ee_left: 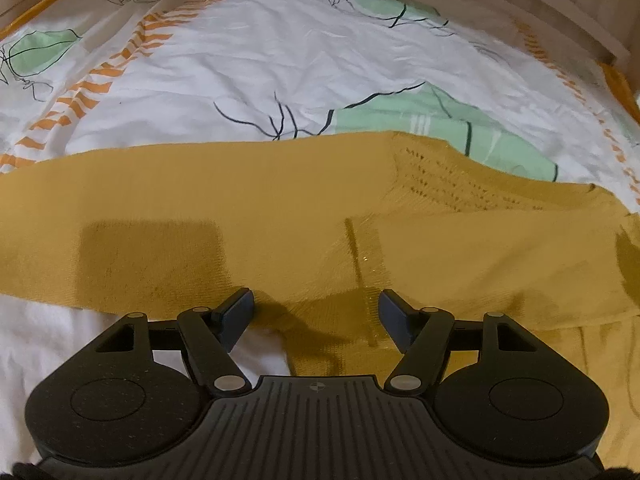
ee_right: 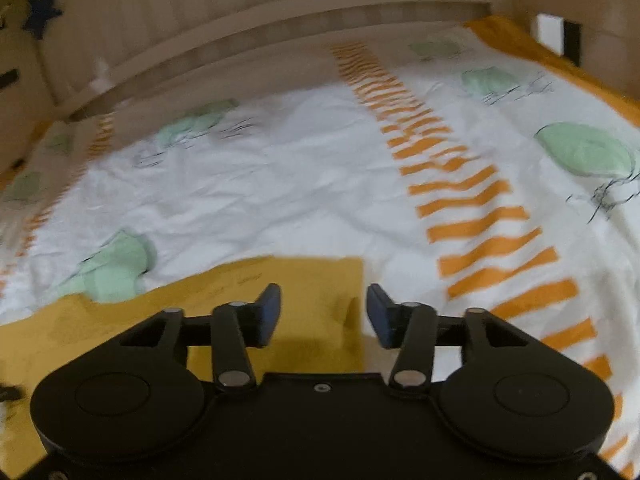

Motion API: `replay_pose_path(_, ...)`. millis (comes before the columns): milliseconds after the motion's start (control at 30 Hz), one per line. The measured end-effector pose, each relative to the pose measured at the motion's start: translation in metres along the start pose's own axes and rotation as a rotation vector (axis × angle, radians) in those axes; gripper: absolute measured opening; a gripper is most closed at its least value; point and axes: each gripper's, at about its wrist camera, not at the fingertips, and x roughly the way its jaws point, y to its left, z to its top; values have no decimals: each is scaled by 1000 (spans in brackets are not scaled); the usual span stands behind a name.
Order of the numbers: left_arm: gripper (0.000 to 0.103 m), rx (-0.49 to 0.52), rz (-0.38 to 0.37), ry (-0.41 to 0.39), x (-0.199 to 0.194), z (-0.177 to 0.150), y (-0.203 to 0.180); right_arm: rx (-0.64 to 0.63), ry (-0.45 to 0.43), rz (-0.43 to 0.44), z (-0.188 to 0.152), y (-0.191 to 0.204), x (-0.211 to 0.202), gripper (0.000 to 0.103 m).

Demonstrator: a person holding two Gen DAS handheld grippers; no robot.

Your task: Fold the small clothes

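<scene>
- Left wrist view, bottom centre: left gripper [ee_left: 316, 314] has its jaws spread wide, nothing between the pads. The near hem of the mustard knit garment [ee_left: 248, 236] lies directly under and ahead of the fingertips.
- Right wrist view, bottom centre: right gripper [ee_right: 324, 312] also has its jaws apart and empty. A squared corner of the mustard knit garment [ee_right: 304, 280] sits below and just ahead of them, its edge running up the frame near the right finger.
- Mid-frame, left view: garment lies flat as a wide band, long axis left to right across the picture. An openwork panel sits right of centre, and a folded-over layer occupies the lower right.
- Judgement: left gripper is over the body of the cloth; right gripper is at its end corner, so the right looks better placed for the next edge pick. Which fold comes next, I cannot tell.
- Far: printed bedsheet [ee_left: 248, 64], white with green patches and orange stripes, surrounds the garment.
- Top of both frames: wooden bed frame [ee_right: 280, 16].
</scene>
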Motion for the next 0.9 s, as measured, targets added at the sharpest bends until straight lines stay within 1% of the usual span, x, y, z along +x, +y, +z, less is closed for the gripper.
replay_pose_path(67, 68, 10, 12, -4, 1, -2, -2, -27, 41, 17, -9, 4, -4, 58)
replay_pose_path(100, 68, 21, 18, -7, 2, -3, -3, -53, 75, 8, -16, 6, -2, 58)
replay_pose_path(167, 69, 39, 28, -12, 3, -5, -5, -110, 146, -51, -32, 4, 8, 58)
replay_pose_path(200, 69, 43, 30, -15, 3, -5, -6, -116, 173, -101, -40, -2, 14, 58)
replay_pose_path(267, 70, 45, 29, -23, 3, -6, -5, -37, 123, -83, -46, -22, 11, 59)
replay_pose_path(300, 70, 47, 27, -29, 3, -8, -4, 9, 116, -82, -45, -29, 9, 59)
replay_pose_path(333, 71, 48, 25, -35, 3, -8, -4, 25, 115, -88, -44, -30, 6, 61)
replay_pose_path(400, 71, 43, 23, -42, 3, -10, -3, 9, 110, -93, -40, -26, -5, 65)
replay_pose_path(433, 71, 45, 22, -42, 3, -9, -3, 5, 101, -78, -40, -24, -11, 65)
replay_pose_path(533, 70, 33, 33, -28, -4, -11, -5, 29, 91, 13, -47, -20, -38, 67)
replay_pose_path(567, 70, 24, 25, -22, -9, -13, -5, 48, 101, 46, -51, -21, -47, 68)
replay_pose_path(633, 69, 6, -15, 1, -19, -22, -4, 78, 134, 108, -62, -25, -62, 69)
replay_pose_path(733, 69, -11, -65, 18, -41, -42, -8, 84, 177, 141, -80, -29, -86, 69)
replay_pose_path(767, 69, 1, -74, 17, -49, -50, -11, 83, 187, 151, -86, -31, -95, 70)
replay_pose_path(900, 69, 86, -70, -4, -92, -89, -21, 95, 240, 169, -114, -39, -133, 70)
